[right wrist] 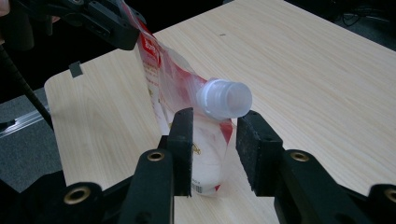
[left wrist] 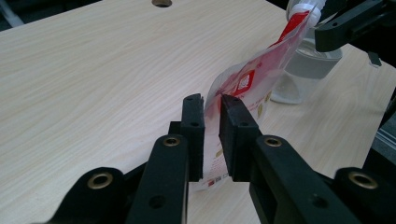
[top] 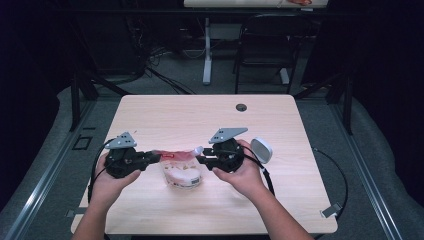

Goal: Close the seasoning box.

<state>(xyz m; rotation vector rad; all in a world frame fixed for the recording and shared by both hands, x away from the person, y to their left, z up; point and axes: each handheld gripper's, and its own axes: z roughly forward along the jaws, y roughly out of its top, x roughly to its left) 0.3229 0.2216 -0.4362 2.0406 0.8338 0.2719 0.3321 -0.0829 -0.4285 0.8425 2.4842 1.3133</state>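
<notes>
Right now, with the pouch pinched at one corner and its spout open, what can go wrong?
1. The left gripper pinches only the thin edge of the pouch; it could slip out.
2. The spout has no cap and tilts sideways, so contents may spill on the table.
3. The right gripper has its jaws apart around the neck, not pressing, so the spout end is unsupported.

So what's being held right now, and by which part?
The left gripper is shut on the red-and-white pouch, pinching its flat top edge. The right gripper is open around the neck below the spout.
</notes>
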